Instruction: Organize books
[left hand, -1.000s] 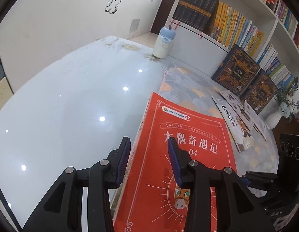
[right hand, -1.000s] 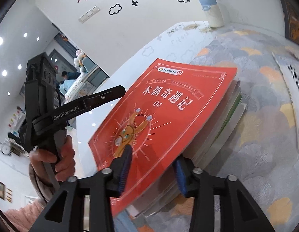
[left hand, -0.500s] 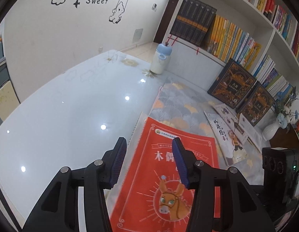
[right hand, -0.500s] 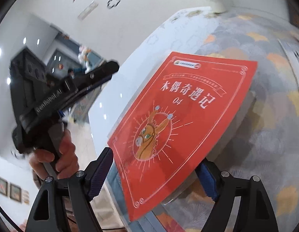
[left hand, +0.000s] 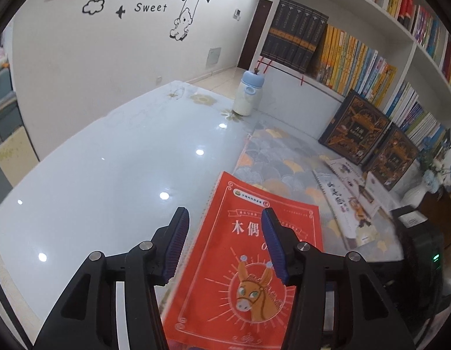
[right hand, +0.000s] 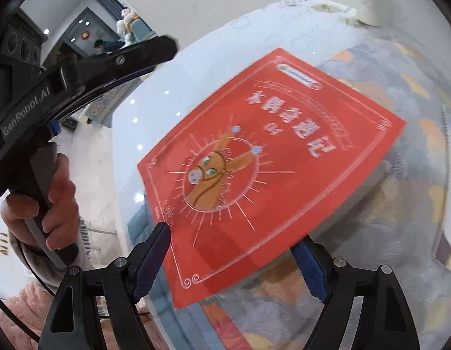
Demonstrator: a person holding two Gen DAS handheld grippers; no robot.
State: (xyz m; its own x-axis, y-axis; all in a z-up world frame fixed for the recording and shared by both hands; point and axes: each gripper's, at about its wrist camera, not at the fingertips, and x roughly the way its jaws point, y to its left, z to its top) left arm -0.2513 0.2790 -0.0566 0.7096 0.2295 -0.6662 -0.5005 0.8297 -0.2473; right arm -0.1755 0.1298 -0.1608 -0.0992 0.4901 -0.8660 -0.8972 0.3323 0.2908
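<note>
Left wrist view: left gripper (left hand: 222, 240) w/ black arms and blue ribbed pads hangs above the glossy white bench (left hand: 103, 175), jaws apart and gripping nothing; they have just been opening, and the red paperback book with the orange donkey on its cover (left hand: 242, 265) lies below them, its left edge under the gap, no pad on it. The book sits on top of a stack, at the near edge of a grey fan-patterned mat w/ orange patches (left hand: 283, 160). Further right on the mat lie white illustrated picture books (left hand: 346, 201); two dark ornate hardcovers (left hand: 368, 140) lean vs. the white bookshelf full of upright books (left hand: 371, 58). A white bottle w/ pale blue lid (left hand: 248, 93) stands at the far end of the bench. Right wrist view: right gripper (right hand: 234, 259) is wide open, having just been opening; the red book's near corner reaches into the gap btw. its blue pads, but neither pad presses it. Frame is blurred, so the stack below the cover is hard to read. At left a person's hand (right hand: 47, 204) grips the left gripper's handle; that gripper is held above the bench, apart from the book.
</note>
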